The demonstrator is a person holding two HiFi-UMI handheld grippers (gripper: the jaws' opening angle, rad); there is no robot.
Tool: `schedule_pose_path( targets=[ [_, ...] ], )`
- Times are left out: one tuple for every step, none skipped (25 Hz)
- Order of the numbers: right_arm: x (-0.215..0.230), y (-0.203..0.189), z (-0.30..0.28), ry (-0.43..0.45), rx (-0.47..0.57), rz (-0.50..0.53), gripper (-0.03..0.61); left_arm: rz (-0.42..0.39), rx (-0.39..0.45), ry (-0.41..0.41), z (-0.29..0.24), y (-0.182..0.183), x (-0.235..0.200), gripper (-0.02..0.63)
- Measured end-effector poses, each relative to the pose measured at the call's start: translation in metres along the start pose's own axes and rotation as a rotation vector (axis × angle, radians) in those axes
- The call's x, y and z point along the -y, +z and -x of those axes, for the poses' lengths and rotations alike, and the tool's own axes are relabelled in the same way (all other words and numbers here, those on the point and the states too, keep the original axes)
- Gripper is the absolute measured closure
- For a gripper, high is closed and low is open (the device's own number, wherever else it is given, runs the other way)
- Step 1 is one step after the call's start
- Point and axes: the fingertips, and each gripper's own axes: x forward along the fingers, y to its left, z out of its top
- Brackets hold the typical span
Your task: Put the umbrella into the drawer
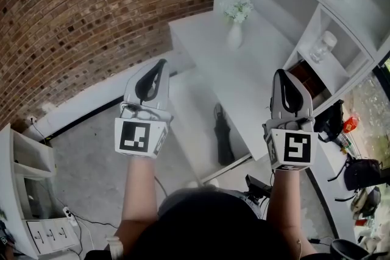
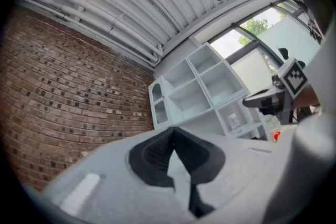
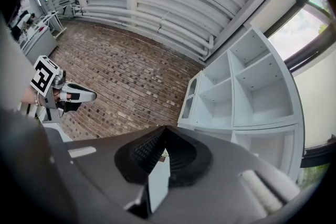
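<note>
Overhead, I hold the left gripper [image 1: 161, 63] and right gripper [image 1: 280, 73] raised, jaws together and empty, while the umbrella [image 1: 223, 143] lies in the open drawer [image 1: 187, 125].

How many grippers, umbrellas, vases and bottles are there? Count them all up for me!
Grippers: 2 (left gripper, right gripper)
Black umbrella: 1
Vase of flowers: 1
Clear bottle: 1
Total: 5
</note>
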Motion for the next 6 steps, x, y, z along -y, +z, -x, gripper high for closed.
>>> schedule_pose_path(
  targets=[
    [0.001, 0.001, 0.000, 0.000, 0.020, -0.001, 0.574, 0.000, 0.000, 0.000, 0.000, 0.000, 0.000, 0.615],
    [0.001, 0.003, 0.001, 0.000, 0.042, 0.000, 0.574, 0.000, -0.001, -0.001, 0.001, 0.000, 0.000, 0.615],
    [0.002, 0.006, 0.001, -0.001, 0.060, 0.000, 0.574, -0.001, -0.001, -0.002, 0.001, 0.000, 0.000, 0.615],
    [0.002, 0.008, 0.001, -0.002, 0.073, 0.000, 0.574, -0.002, -0.001, -0.003, 0.001, 0.001, 0.001, 0.615],
    [0.002, 0.010, 0.001, -0.005, 0.083, -0.001, 0.574, -0.003, 0.000, -0.005, 0.001, 0.001, 0.001, 0.615],
    [0.003, 0.012, 0.001, -0.008, 0.092, -0.002, 0.574, -0.004, 0.000, -0.006, 0.001, 0.002, 0.002, 0.615]
  ],
)
